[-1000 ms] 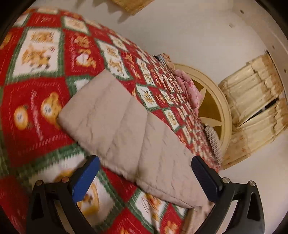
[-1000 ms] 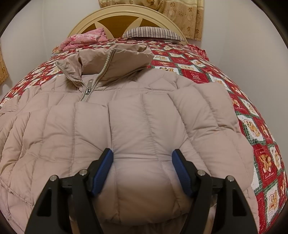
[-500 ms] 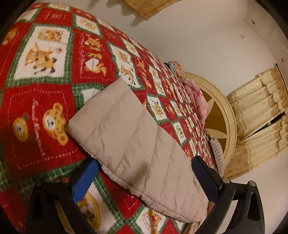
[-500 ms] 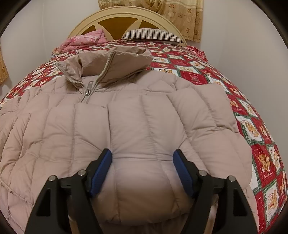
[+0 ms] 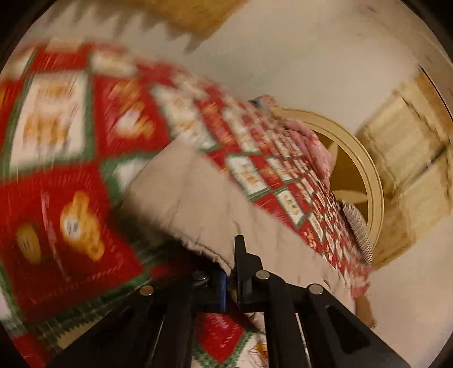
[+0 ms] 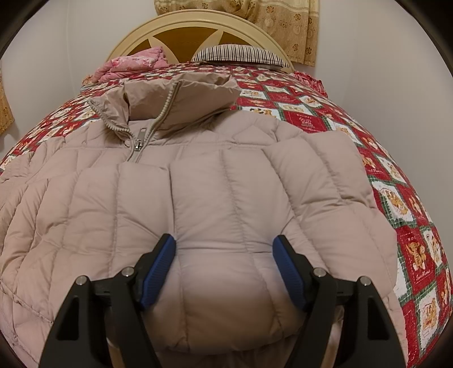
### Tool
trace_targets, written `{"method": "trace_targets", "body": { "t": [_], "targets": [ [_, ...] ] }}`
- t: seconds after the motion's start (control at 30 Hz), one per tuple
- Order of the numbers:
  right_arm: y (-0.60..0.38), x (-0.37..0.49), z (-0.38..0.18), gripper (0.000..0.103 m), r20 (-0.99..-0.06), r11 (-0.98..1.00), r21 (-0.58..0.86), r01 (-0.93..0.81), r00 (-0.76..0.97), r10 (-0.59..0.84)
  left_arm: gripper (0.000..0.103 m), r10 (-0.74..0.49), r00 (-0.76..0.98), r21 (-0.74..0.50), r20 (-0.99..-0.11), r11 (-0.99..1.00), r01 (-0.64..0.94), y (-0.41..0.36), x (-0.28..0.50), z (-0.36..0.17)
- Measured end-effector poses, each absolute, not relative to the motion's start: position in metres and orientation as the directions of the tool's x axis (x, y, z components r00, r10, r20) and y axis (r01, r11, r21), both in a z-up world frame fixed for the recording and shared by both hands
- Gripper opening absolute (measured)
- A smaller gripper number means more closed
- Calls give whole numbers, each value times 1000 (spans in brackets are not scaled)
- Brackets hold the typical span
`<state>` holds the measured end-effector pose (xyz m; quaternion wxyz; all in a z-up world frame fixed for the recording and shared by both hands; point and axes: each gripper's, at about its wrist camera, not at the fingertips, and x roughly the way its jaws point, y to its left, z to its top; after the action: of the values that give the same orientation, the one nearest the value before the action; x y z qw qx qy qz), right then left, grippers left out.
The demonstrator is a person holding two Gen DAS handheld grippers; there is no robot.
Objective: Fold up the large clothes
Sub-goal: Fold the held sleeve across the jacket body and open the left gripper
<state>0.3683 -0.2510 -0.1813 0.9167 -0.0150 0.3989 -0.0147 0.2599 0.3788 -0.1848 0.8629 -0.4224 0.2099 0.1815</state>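
A beige quilted puffer jacket (image 6: 198, 192) lies flat, front up and zipped, on a red patterned bedspread (image 6: 419, 226). Its collar points to the headboard. My right gripper (image 6: 225, 254) is open, its blue-padded fingers (image 6: 158, 266) straddling a puffy fold at the jacket's bottom hem. In the blurred left wrist view the jacket's sleeve (image 5: 198, 203) stretches across the bedspread (image 5: 56, 175). My left gripper (image 5: 230, 269) is shut on the sleeve's edge near the cuff.
A cream round headboard (image 6: 203, 25) stands at the far end, with a pink bundle (image 6: 133, 62) and a striped pillow (image 6: 240, 55) before it. Gold curtains (image 6: 283, 25) hang behind. White walls flank the bed on both sides.
My left gripper closed on the sleeve edge; it was wide open half a second ago. The left view swings fast and blurs. The right gripper stays nearly still over the hem.
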Motion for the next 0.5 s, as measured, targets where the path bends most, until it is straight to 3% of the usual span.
{"method": "trace_targets", "body": {
  "t": [0.3,0.5],
  "targets": [
    [-250,368,-181,76,-729,999,-34,15,684,-35,3,140,934,-511,-329,805,-300,314,264,-71],
    [-251,368,-181,76,-727,1000,-19,14,687,-23,3,52,973,-385,-227,913,-138,244,273,-13]
  ]
}}
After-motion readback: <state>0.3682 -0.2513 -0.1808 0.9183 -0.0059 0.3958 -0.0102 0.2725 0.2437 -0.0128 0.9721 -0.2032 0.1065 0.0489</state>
